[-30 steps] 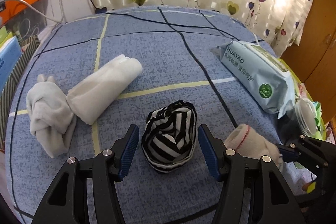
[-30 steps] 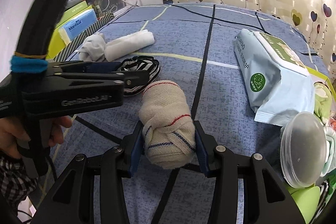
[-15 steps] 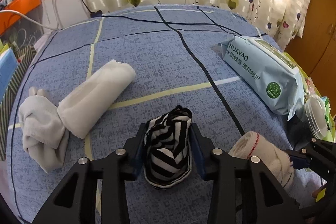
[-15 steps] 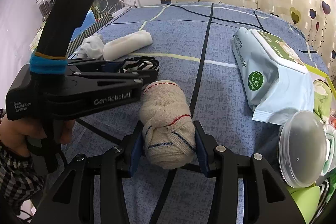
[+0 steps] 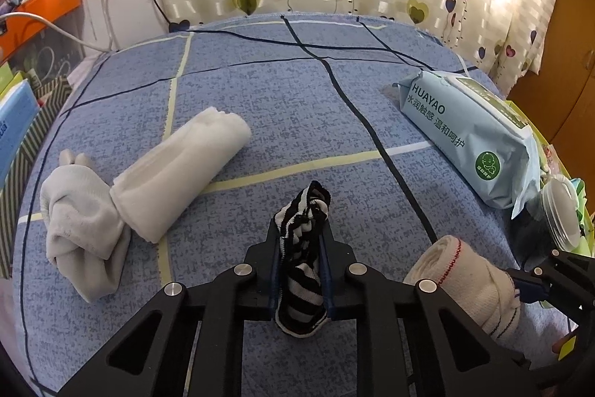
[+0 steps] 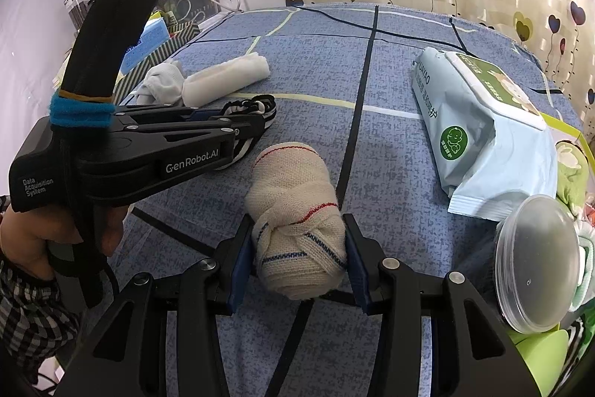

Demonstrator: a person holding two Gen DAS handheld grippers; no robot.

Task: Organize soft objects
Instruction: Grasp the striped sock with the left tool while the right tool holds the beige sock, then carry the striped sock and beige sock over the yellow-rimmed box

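On the blue bed (image 5: 260, 92) | wipes pack (image 5: 468, 136) far right | left claw (image 5: 300, 248) pinches striped sock bundle (image 5: 302, 289), squeezed thin | right claw (image 6: 297, 250) clamps cream sock roll (image 6: 297, 211), resting on bed

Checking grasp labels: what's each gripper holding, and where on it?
Left gripper: striped sock, squeezed across its middle. Right gripper: cream sock roll, pinched at its near, knotted end.
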